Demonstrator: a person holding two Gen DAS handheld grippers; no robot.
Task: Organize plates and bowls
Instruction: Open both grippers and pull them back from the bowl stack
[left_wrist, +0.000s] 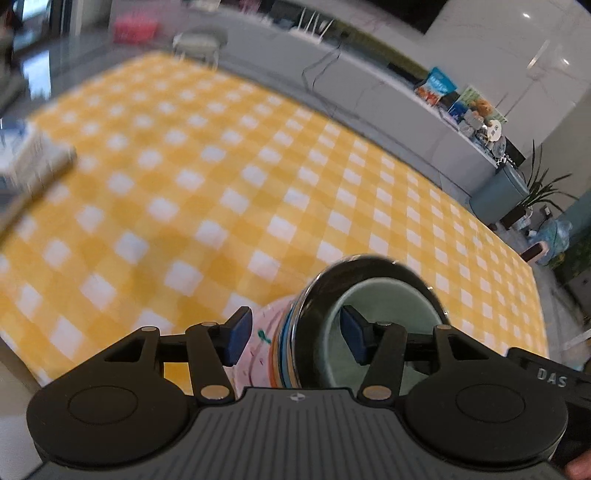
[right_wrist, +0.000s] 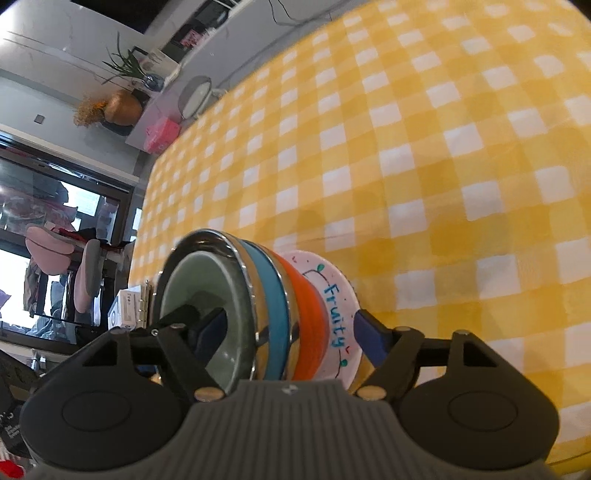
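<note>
Stack (right_wrist: 280, 314) of nested dishes sits on the yellow-check table (right_wrist: 443, 166), right in front of both grippers. Innermost: pale green bowl (right_wrist: 207, 295), empty except for gripper fingers reaching into it. It sits in a shiny steel bowl (right_wrist: 236, 254), then a blue bowl (right_wrist: 275, 306), an orange bowl (right_wrist: 310, 314), and at the base a white plate (right_wrist: 341, 295) lettered "Fruity" in blue with green sprigs.

Right gripper (right_wrist: 284, 328): jaws wide, straddling the whole stack, one finger inside the green bowl, the blue pad (right_wrist: 371, 338) just outside the plate rim. Can't tell if the pads press; looks like a gap at the plate side.

Left gripper (left_wrist: 293, 339): jaws wide too, one blue pad (left_wrist: 352, 334) inside the green bowl (left_wrist: 369, 325), the other beside the plate (left_wrist: 264, 332). No visible clamping.

Left view only: blurred grey box (left_wrist: 33, 162) far left on the table, snack bags (left_wrist: 439, 86) on the counter beyond. Right view only: the lettering, a pink box (right_wrist: 162, 131) and a round mirror (right_wrist: 194, 96) past the table's far edge.
</note>
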